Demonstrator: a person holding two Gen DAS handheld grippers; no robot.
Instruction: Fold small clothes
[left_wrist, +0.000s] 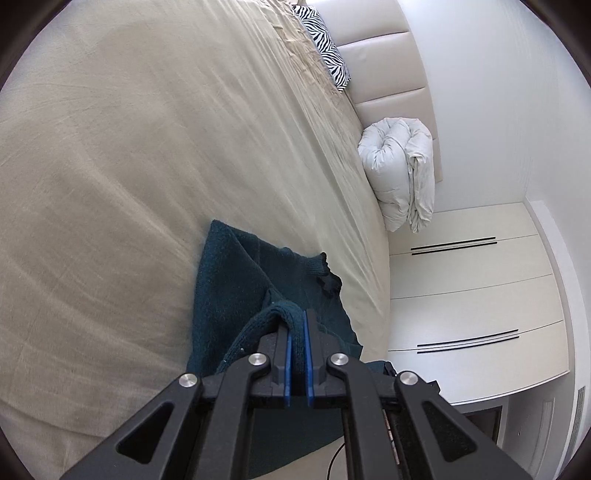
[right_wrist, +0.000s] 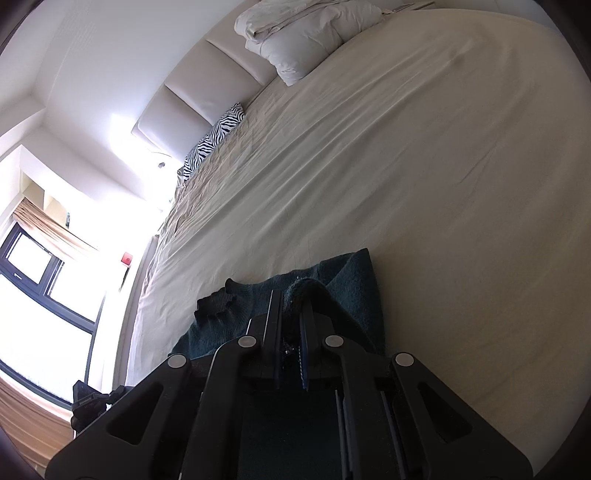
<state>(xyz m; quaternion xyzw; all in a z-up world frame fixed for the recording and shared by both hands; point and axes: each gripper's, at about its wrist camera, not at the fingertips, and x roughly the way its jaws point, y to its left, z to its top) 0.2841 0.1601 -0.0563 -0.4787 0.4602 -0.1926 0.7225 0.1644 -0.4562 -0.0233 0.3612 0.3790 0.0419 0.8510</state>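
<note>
A dark teal knitted garment (left_wrist: 236, 280) lies on the beige bed sheet (left_wrist: 129, 147) near the bed's edge. My left gripper (left_wrist: 297, 321) is shut on a folded edge of this garment, the cloth pinched between its blue pads. In the right wrist view the same teal garment (right_wrist: 347, 280) lies on the sheet (right_wrist: 406, 166), and my right gripper (right_wrist: 290, 299) is shut on another raised edge of it. A dark ribbed cuff (right_wrist: 214, 304) sticks out to the left. Part of the garment is hidden under both grippers.
A rolled white duvet (left_wrist: 402, 173) sits at the bed's head end by the padded headboard (left_wrist: 384, 62). A zebra-print pillow (left_wrist: 325, 48) lies further along. White drawers (left_wrist: 472, 295) stand beside the bed. A window (right_wrist: 33, 280) with curtains is on the other side.
</note>
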